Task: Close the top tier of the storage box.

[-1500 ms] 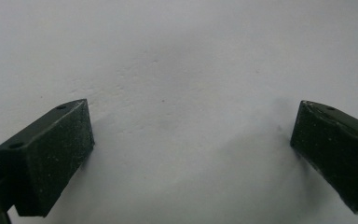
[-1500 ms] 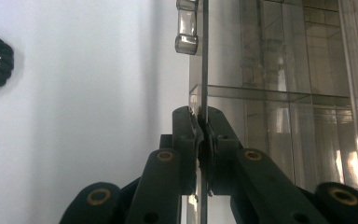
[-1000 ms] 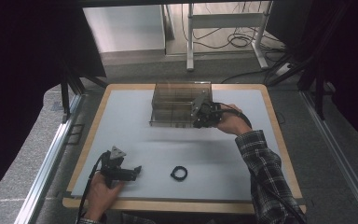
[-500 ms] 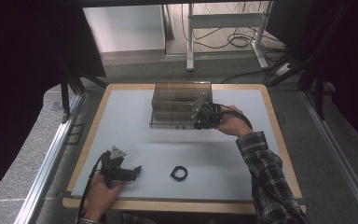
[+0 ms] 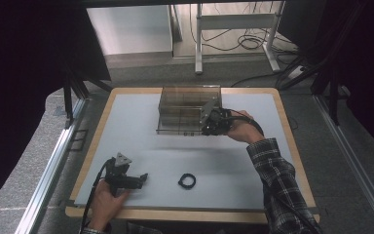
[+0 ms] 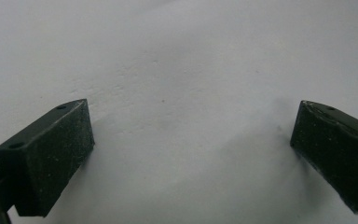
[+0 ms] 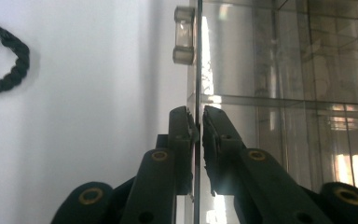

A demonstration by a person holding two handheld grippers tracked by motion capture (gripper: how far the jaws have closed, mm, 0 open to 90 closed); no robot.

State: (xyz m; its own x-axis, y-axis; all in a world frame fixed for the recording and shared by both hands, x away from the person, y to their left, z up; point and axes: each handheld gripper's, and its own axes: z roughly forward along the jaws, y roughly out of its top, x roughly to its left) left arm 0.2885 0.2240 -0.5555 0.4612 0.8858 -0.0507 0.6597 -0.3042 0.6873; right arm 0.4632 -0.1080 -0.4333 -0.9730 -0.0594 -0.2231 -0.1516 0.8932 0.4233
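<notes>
Clear plastic box stands at the tabletop's far middle, its thin front wall clenched by the right hand-held gripper. Left hand-held gripper rests released near the front edge, a black cord ring just beside it.

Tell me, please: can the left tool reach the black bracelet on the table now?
Probably yes. The left tool is open and holds nothing, and the bare table lies between it and the black bracelet, with nothing in the way.
</notes>
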